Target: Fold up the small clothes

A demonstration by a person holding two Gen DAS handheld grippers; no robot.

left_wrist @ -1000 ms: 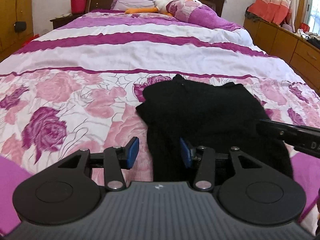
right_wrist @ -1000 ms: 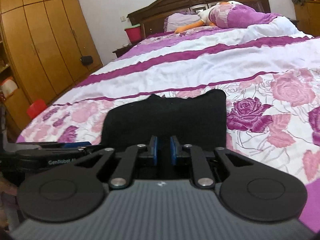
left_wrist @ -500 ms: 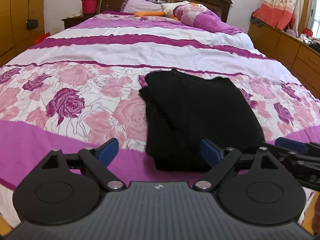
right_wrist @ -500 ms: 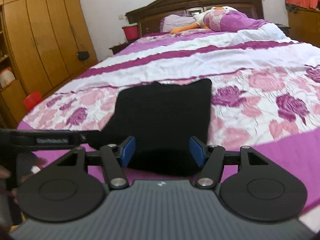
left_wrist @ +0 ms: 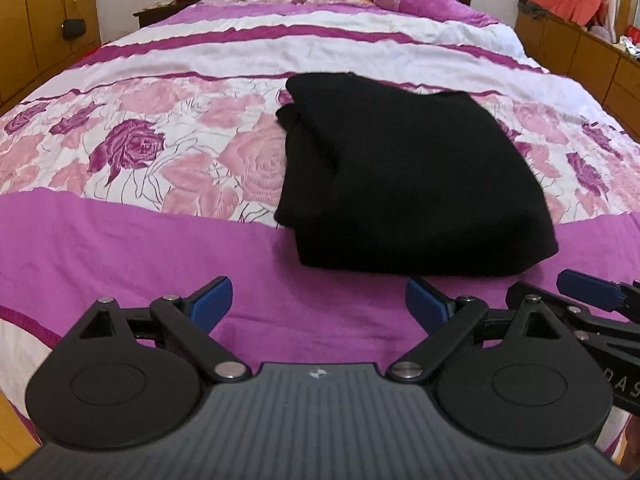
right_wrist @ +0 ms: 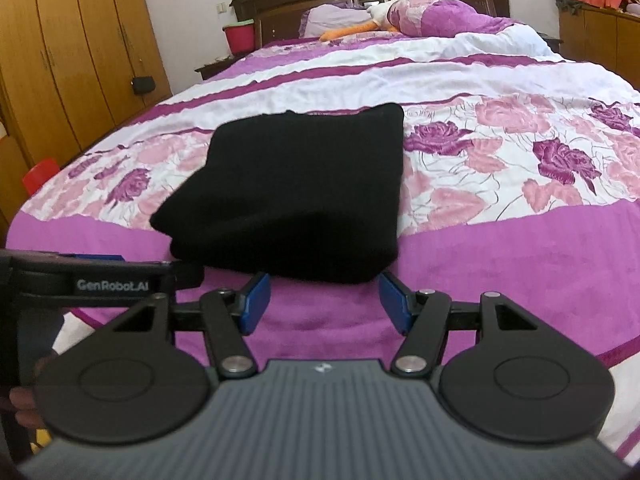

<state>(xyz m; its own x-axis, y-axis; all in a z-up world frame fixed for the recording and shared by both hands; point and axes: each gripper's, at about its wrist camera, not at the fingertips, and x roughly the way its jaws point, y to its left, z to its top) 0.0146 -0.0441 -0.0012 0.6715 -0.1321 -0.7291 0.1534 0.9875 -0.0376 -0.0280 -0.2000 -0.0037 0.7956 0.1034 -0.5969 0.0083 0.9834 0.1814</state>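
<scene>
A black garment point(left_wrist: 404, 176) lies folded in a neat rectangle on the bed near its foot; it also shows in the right wrist view point(right_wrist: 296, 192). My left gripper point(left_wrist: 318, 304) is open and empty, a short way back from the garment's near edge. My right gripper point(right_wrist: 320, 300) is open and empty, its fingertips just short of the garment's near edge. The right gripper's arm shows at the right edge of the left wrist view point(left_wrist: 592, 300), and the left gripper's body at the left of the right wrist view point(right_wrist: 100, 276).
The bed has a purple, white and rose-patterned cover point(left_wrist: 160, 152). Pillows and a stuffed toy point(right_wrist: 400, 12) lie at the dark headboard. A wooden wardrobe point(right_wrist: 68, 60) stands left, low wooden cabinets point(left_wrist: 580, 52) right, and a red bucket point(right_wrist: 240, 36) on a nightstand.
The right gripper let go of the black garment and both grippers opened wide. Both drew back toward the foot of the bed, leaving the garment folded on the cover.
</scene>
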